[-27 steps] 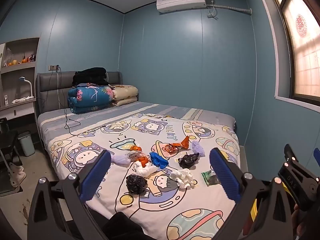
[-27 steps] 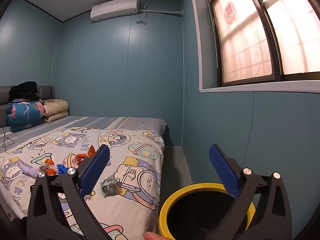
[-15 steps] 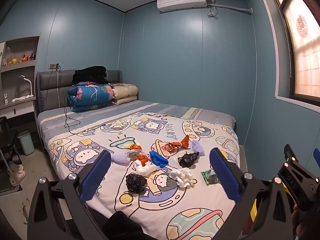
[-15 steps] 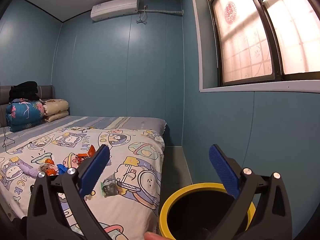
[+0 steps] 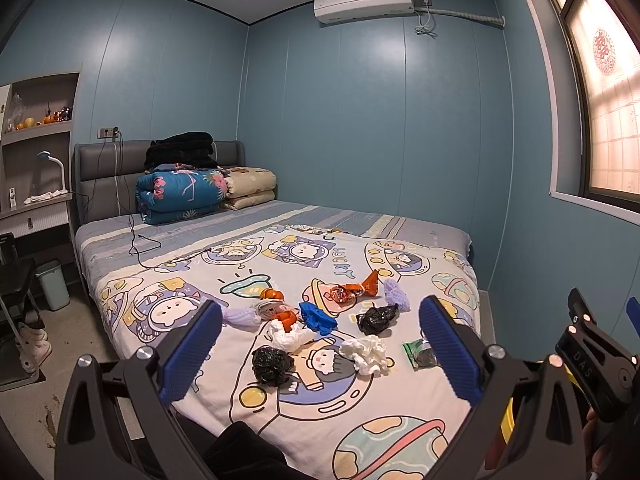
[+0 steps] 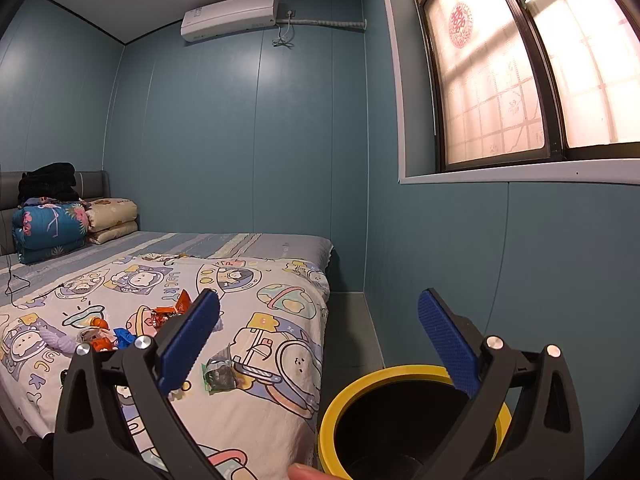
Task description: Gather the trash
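Trash lies scattered on the cartoon-print bed cover (image 5: 360, 420): two black bags (image 5: 272, 364) (image 5: 376, 318), white crumpled paper (image 5: 366, 354), a blue glove (image 5: 318, 318), orange wrappers (image 5: 352, 290) and a green packet (image 5: 420, 354). My left gripper (image 5: 320, 344) stands open and empty before the pile, short of it. My right gripper (image 6: 320, 336) is open and empty too, over the gap beside the bed. Below it stands a bin with a yellow rim (image 6: 368, 380). The green packet (image 6: 218, 372) lies near the bed's edge, and the orange wrappers (image 6: 172, 310) show behind the left finger.
Folded quilts (image 5: 180, 196) and dark clothes are stacked at the headboard. A charging cable (image 5: 140, 240) trails over the bed. A desk with a lamp (image 5: 52, 168), a small pale bin (image 5: 54, 290) and shoes are at the left. A window (image 6: 520, 60) fills the right wall.
The left view has tipped up slightly, so the bed sits a little lower in the frame. The right gripper has not moved, and both stay open.
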Available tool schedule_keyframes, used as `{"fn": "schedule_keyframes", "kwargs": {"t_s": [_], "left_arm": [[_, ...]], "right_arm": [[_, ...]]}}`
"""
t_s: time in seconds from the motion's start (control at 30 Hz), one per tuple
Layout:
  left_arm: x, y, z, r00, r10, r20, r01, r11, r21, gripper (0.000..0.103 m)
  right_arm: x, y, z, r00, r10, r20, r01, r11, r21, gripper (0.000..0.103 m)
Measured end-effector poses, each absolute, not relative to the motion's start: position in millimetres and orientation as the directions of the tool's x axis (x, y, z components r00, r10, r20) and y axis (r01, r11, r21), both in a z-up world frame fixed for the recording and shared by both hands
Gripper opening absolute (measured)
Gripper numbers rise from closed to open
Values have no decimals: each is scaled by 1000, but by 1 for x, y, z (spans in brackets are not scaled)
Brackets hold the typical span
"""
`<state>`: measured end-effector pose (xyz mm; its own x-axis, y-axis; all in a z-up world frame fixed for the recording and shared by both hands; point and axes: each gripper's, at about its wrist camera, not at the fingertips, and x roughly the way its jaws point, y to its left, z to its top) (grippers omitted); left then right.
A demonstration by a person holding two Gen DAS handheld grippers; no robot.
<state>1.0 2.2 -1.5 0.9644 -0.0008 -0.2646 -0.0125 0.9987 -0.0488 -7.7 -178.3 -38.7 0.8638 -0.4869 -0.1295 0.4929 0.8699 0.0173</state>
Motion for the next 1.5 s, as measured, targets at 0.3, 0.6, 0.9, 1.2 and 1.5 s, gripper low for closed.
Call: {"fn": "schedule_keyframes", "kwargs": {"t_s": [0.3,0.6,0.9,1.2,1.5], "left_arm": [[1,2,-1,964,0,-266,-13,999,-49,95],[1,2,-2,964,0,-265,-14,999,-49,95],[1,3,-3,964,0,-265,-13,999,-48,95],[1,3,-3,964,4,-265,-18,999,-48,95],[1,3,-4,964,8,-266,-21,999,-47,95]], "right_arm": [[-8,-178,-39,864,-486,-130,493,870,18,95],[-8,-178,-39,864,-487,-130,493,870,18,95],[-8,-177,-39,864,-485,-132,492,871,18,95],[-9,-177,-39,864,-486,-131,492,870,17,95],[-7,-179,-41,864,-487,-132,493,870,20,95]]}}
